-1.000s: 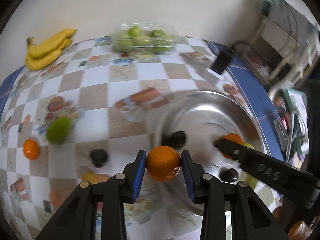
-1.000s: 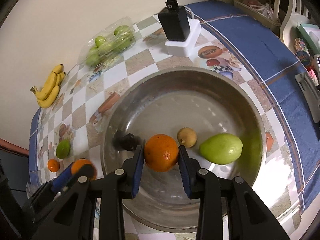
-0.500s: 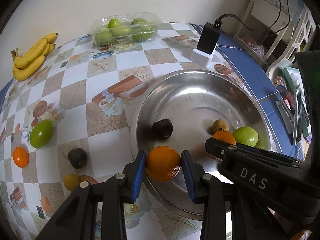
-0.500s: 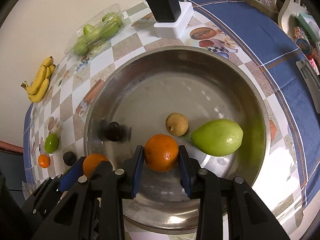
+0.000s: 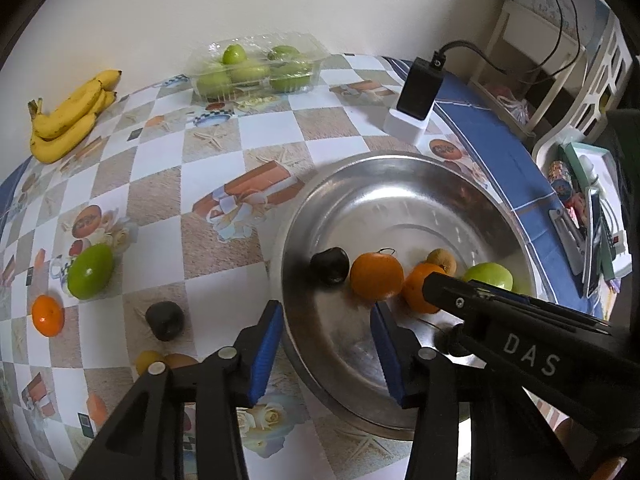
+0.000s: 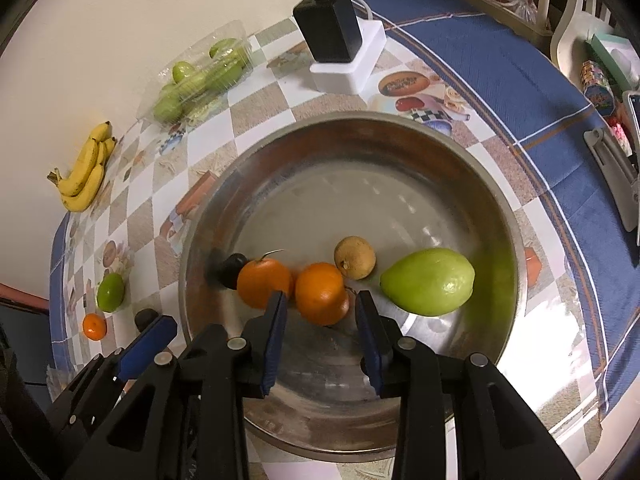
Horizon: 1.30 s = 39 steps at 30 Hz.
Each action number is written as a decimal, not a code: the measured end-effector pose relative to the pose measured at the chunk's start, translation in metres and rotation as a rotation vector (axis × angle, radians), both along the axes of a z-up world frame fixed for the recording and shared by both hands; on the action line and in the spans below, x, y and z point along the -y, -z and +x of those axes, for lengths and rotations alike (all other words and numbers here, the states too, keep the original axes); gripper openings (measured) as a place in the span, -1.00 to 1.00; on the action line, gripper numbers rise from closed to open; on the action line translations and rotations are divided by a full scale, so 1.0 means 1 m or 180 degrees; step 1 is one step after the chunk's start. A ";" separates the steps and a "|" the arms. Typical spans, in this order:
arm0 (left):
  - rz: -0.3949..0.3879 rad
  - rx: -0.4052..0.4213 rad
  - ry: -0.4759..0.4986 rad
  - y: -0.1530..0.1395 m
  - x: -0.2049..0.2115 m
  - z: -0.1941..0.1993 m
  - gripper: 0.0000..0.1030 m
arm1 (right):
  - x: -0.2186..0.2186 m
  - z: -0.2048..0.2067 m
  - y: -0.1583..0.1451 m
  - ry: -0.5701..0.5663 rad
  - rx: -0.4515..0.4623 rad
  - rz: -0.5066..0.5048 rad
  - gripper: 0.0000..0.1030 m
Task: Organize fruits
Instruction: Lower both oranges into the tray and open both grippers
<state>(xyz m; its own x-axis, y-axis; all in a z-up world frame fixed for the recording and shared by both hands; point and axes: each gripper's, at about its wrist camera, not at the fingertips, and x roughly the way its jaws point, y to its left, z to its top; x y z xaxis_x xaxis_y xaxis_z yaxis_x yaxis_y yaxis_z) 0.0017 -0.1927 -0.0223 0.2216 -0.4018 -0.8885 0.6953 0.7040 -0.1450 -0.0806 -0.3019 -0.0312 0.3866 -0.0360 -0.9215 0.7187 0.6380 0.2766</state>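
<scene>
A steel bowl [image 5: 400,162] [image 6: 360,118] holds a dark fruit [image 5: 330,266], a small brown fruit [image 6: 355,258], a large green fruit [image 6: 428,282] and a loose orange [image 5: 376,276] [image 6: 264,284]. My left gripper [image 5: 326,320] hangs over the bowl's near rim. Its jaws are opening and nothing is between them. The loose orange lies just beyond its fingertips. My right gripper [image 6: 322,304] is low inside the bowl, shut on a second orange [image 6: 322,294], which touches the loose one.
On the checked tablecloth left of the bowl lie a green fruit [image 5: 90,272], a small orange [image 5: 48,316], a dark fruit [image 5: 165,320] and a yellow one [image 5: 150,360]. Bananas [image 5: 68,120], a clear box of green fruit [image 5: 256,68] and a black charger [image 5: 420,92] stand farther back.
My left gripper's jaws have spread and let its orange go; the orange now lies in the bowl beside the dark fruit. The right gripper keeps its orange in the same place.
</scene>
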 end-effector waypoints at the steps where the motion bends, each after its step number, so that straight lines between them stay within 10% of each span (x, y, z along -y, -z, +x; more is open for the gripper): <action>1: 0.0000 -0.0004 -0.0018 0.000 -0.001 0.001 -0.04 | 0.000 0.000 -0.001 0.0001 0.0004 -0.0008 -0.29; 27: 0.0029 -0.0143 -0.1001 0.002 -0.064 0.052 -0.04 | -0.007 0.004 0.002 -0.0098 -0.0045 -0.0032 -0.29; 39: 0.0194 -0.0124 -0.1325 0.012 -0.082 0.063 0.83 | -0.011 0.011 0.002 -0.0231 -0.0119 -0.0184 0.45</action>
<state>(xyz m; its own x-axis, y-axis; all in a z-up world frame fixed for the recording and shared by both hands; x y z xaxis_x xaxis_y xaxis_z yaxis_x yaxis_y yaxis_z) 0.0648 -0.1102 -0.0342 0.3196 -0.2316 -0.9188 0.3446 0.9317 -0.1150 -0.0697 -0.2908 -0.0330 0.3555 -0.0627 -0.9326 0.6792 0.7027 0.2116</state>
